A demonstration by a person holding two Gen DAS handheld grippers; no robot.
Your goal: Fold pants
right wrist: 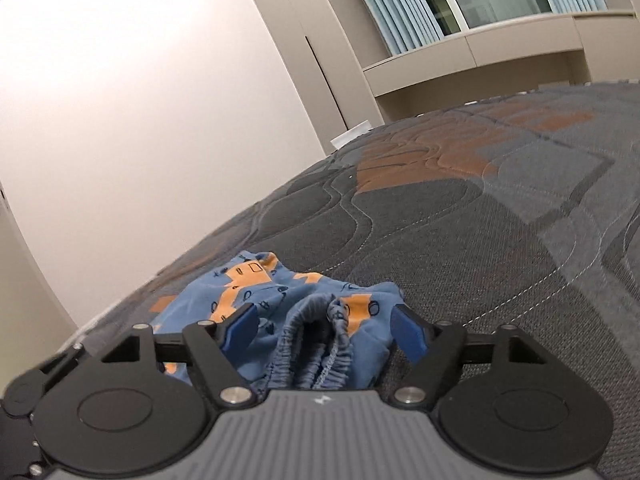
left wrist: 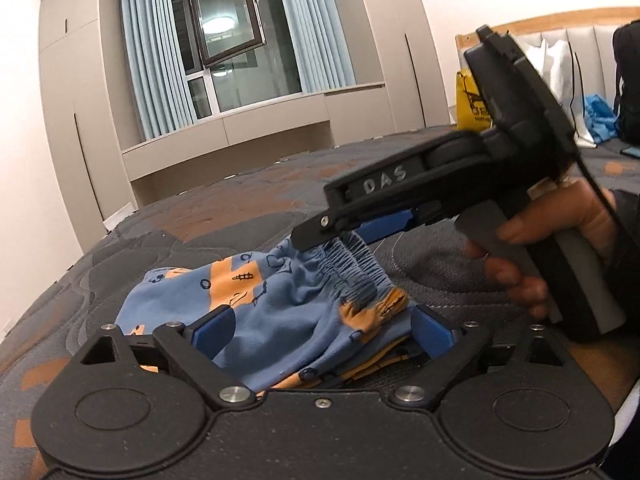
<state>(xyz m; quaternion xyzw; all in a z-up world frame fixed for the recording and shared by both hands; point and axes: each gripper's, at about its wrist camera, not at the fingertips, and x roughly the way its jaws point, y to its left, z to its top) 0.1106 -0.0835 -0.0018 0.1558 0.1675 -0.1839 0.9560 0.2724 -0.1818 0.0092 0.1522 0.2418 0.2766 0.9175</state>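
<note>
- Black linkage plates of the left gripper (left wrist: 316, 330) fill the bottom of the left wrist view; its blue pads (left wrist: 212, 330) stand wide apart, with the near edge of the pants (left wrist: 276, 304) lying loosely between them, and neither pad presses on cloth.
- Blue-and-orange printed pants lie bunched in a small heap on the grey-and-orange quilted bed (left wrist: 240, 200), directly ahead of both tongs.
- From the left side, the heap's long axis runs roughly across the view, from the flat printed leg cloth at left to the gathered elastic waistband (left wrist: 356, 268) at right.
- Coming in from the right, the right gripper (left wrist: 352, 232), held by a person's hand (left wrist: 540, 248), has its tip at the top of the waistband, which appears lifted there; whether it touches cannot be told.
- Seen from the right wrist view, the right gripper (right wrist: 328, 330) has its jaws apart, the pads (right wrist: 408, 336) flanking the waistband (right wrist: 316, 352) without clamping it.
- My judgement: the waistband end belongs to the right tongs, which are nearer it, and the leg end to the left; the next fold depends on both closing on opposite ends of that axis.
</note>
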